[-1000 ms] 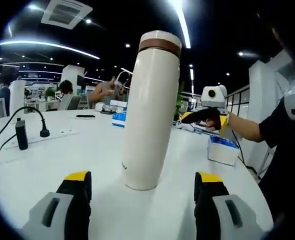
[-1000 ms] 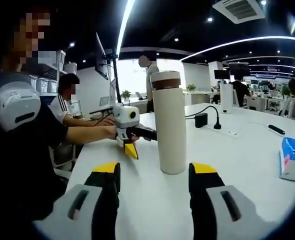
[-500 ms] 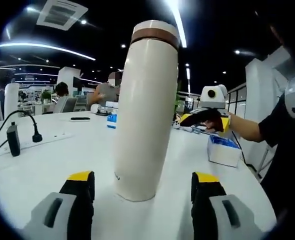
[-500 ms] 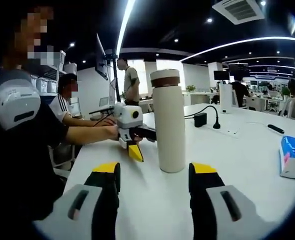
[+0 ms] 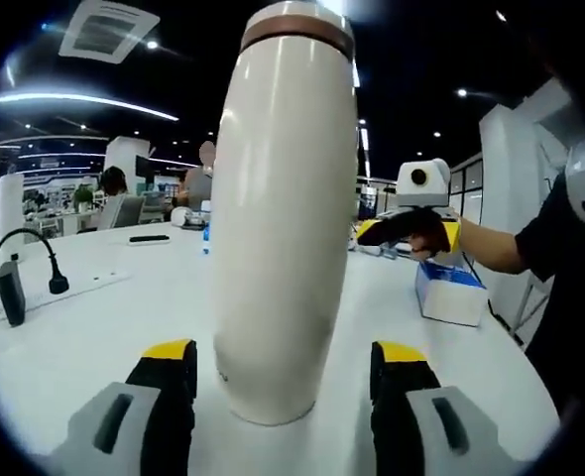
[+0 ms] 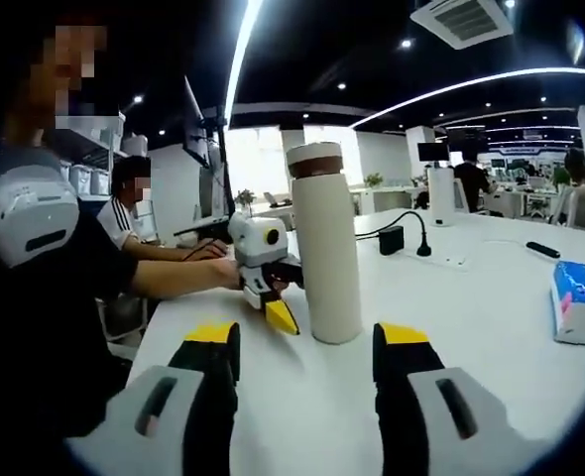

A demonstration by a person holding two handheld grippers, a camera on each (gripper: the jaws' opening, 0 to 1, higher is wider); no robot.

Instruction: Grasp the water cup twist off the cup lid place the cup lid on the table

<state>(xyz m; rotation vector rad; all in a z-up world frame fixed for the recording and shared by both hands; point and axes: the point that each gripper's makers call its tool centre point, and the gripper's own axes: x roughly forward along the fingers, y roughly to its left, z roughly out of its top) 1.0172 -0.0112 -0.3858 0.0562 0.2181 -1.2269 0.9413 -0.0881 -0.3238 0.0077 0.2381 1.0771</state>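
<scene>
Your water cup (image 5: 281, 213) stands upright on the white table (image 5: 84, 327), a tall cream cylinder with its cup lid (image 5: 298, 18) seated on top above a brown band. In the left gripper view it rises directly between the two yellow-tipped jaws of your left gripper (image 5: 283, 359), its base sitting just ahead of the tips. The jaws stand wide, one on either side of the cup body, and no contact with the cup wall is visible.

In the right gripper view the same cup (image 6: 324, 243) stands further off on the table (image 6: 491, 337), above and slightly left of the gap of your right gripper (image 6: 305, 342). Those jaws are also spread wide and hold nothing. Your left gripper (image 6: 278, 312) shows in this view just beside the cup's left side, low on the body, with your hand (image 6: 241, 276) on its grip; whether it touches the cup cannot be told from here.

In the left gripper view your right gripper (image 5: 411, 226) hangs well to the right of the cup, above the table. Below it lies a blue and white tissue pack (image 5: 449, 293). On the left of the table, well apart from the cup, a black adapter (image 5: 10, 293) with its cable (image 5: 37, 253) sits by a white power strip (image 5: 74, 288). The tissue pack (image 6: 578, 302) lies at the table's far right in the right gripper view.
</scene>
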